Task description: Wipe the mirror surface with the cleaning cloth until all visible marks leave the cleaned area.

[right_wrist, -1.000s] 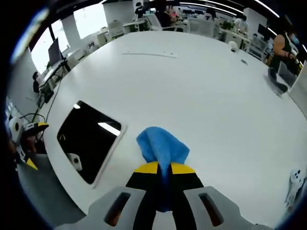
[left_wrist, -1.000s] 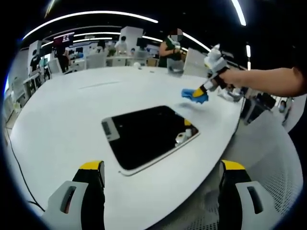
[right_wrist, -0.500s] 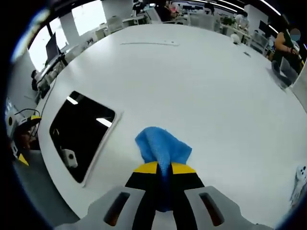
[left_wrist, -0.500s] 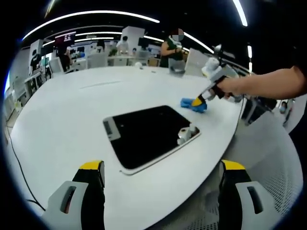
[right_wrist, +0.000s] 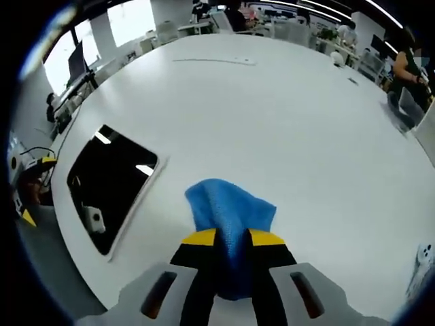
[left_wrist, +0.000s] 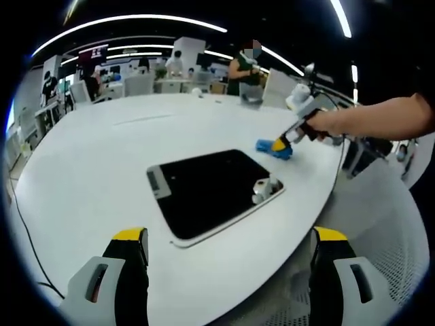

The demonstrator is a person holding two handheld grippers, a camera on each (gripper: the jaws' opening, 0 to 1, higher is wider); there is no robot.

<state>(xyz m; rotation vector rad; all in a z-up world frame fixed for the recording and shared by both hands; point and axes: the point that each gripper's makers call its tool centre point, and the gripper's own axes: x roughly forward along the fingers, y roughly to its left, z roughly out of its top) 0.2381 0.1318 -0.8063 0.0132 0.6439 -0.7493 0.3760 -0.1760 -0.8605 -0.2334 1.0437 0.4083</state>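
The right tool (right_wrist: 227,239) has its jaws pinched together on the blue cleaning cloth (right_wrist: 229,210), which bunches out ahead of the tips and rests on or just above the white surface (right_wrist: 285,115); I cannot tell whether it touches. The left tool (left_wrist: 228,238) stands wide open and holds nothing, its two jaws well apart at the near edge of the surface.

The main risk, as I judge it, is in the approach. The cloth is held by a narrow fold, so dragging it across the surface toward the mirror (right_wrist: 109,185) could pull it loose or bunch it under the tips, leaving hard jaw ends rather than fabric to meet the glass. The mirror lies flat and close to the surface's edge; a firm sideways wipe may slide it, since nothing pins it down.

From the right tool, the mirror lies ahead and off to the left, apart from the cloth with bare surface between them. From the left tool, the mirror (left_wrist: 207,190) sits straight ahead between the jaws, and the right tool (left_wrist: 284,141) with the cloth (left_wrist: 272,147) shows just beyond the mirror's far right corner. No marks can be made out on the dark glass.
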